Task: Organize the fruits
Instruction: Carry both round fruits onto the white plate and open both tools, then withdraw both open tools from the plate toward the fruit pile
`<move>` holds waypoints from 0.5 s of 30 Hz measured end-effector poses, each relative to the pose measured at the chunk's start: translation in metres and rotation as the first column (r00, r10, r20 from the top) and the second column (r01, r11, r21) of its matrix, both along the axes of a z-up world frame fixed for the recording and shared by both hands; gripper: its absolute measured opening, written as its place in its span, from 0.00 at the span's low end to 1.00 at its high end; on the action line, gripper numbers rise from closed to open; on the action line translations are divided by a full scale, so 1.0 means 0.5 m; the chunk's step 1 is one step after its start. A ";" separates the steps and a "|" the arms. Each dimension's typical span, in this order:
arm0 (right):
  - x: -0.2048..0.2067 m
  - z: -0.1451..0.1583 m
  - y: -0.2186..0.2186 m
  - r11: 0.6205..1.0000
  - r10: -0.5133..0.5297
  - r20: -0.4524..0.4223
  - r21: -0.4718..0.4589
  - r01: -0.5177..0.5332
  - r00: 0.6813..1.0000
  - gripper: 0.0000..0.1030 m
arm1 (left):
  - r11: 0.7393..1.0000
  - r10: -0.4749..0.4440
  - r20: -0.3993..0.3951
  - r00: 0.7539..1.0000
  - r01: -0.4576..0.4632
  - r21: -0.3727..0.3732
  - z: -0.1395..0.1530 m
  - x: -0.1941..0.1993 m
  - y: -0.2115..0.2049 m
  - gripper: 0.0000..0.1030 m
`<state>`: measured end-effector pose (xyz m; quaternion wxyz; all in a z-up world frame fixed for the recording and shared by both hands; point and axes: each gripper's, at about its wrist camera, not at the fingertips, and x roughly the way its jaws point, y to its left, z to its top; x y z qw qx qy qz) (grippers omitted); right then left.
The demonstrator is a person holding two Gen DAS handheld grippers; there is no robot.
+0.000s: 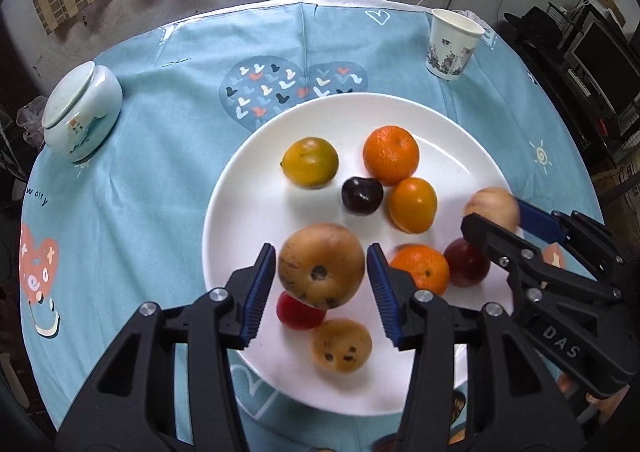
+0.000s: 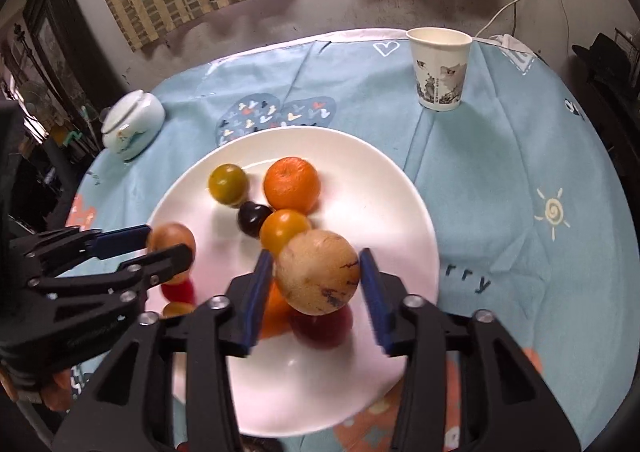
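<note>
A white plate (image 1: 224,212) (image 2: 404,220) on the blue tablecloth holds several fruits. Among them are a large mandarin (image 1: 391,154) (image 2: 292,184), a yellow-green fruit (image 1: 310,162), a dark plum (image 1: 362,196) and a spotted tan fruit (image 1: 342,346). My left gripper (image 1: 321,248) (image 2: 166,240) is shut on a brown round fruit (image 1: 322,272), held above a red fruit (image 1: 300,312) at the plate's near left. My right gripper (image 2: 316,254) (image 1: 496,212) is shut on a pale tan fruit (image 2: 318,276) over a red plum (image 2: 320,328) and a small mandarin (image 1: 420,268).
A paper cup (image 1: 454,44) (image 2: 440,68) stands at the back right of the round table. A pale lidded ceramic jar (image 1: 82,112) (image 2: 132,124) sits at the far left edge. Dark furniture stands off to the right; a curtained wall is behind.
</note>
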<state>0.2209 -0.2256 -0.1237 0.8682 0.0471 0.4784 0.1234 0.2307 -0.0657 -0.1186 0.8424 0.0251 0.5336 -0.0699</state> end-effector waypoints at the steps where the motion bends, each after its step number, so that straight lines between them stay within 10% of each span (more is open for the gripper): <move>1: 0.003 0.002 0.001 1.000 -0.011 0.006 -0.018 0.011 1.000 0.68 | 1.000 0.006 0.006 1.000 -0.006 -0.007 0.004 0.002 0.004 0.54; 15: -0.229 0.110 -0.045 0.995 0.101 0.114 0.006 -0.102 0.988 0.68 | 0.998 -0.035 0.215 0.976 0.046 -0.049 0.189 -0.156 0.112 0.64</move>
